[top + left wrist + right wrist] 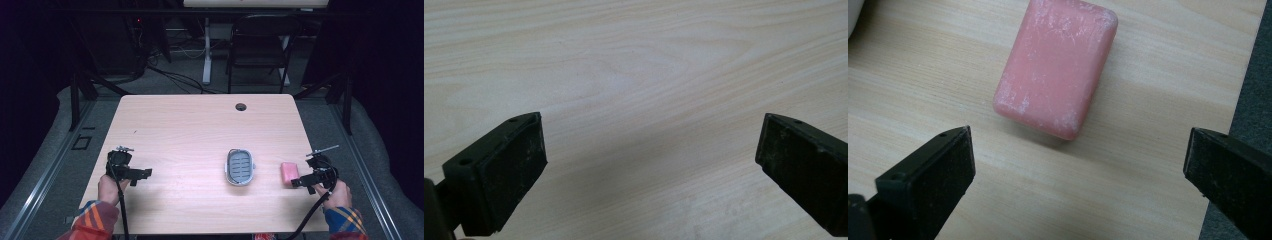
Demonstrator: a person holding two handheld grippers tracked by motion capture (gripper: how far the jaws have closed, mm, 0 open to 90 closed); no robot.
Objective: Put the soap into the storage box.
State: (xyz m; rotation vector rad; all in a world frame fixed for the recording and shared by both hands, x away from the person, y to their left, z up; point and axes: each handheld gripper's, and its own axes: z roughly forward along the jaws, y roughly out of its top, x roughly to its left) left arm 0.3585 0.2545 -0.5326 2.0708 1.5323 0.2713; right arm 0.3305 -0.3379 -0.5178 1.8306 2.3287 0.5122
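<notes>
A pink bar of soap [288, 172] lies flat on the wooden table [200, 125] at the right. In the right gripper view the soap [1057, 66] sits just beyond the wide-apart jaws of my right gripper [1078, 165], untouched. In the high view the right gripper [299, 182] hovers just beside the soap, open. A grey soap dish [240, 166] with a slotted insert rests near the table's middle, left of the soap. My left gripper [143, 173] is held over the left side of the table, open, with bare wood between its jaws [651, 150].
The table's right edge [1248, 75] runs close to the soap, with grey floor beyond. A cable hole [241, 106] sits near the far edge. A black folding chair [260, 45] and a white desk leg [206, 50] stand behind the table.
</notes>
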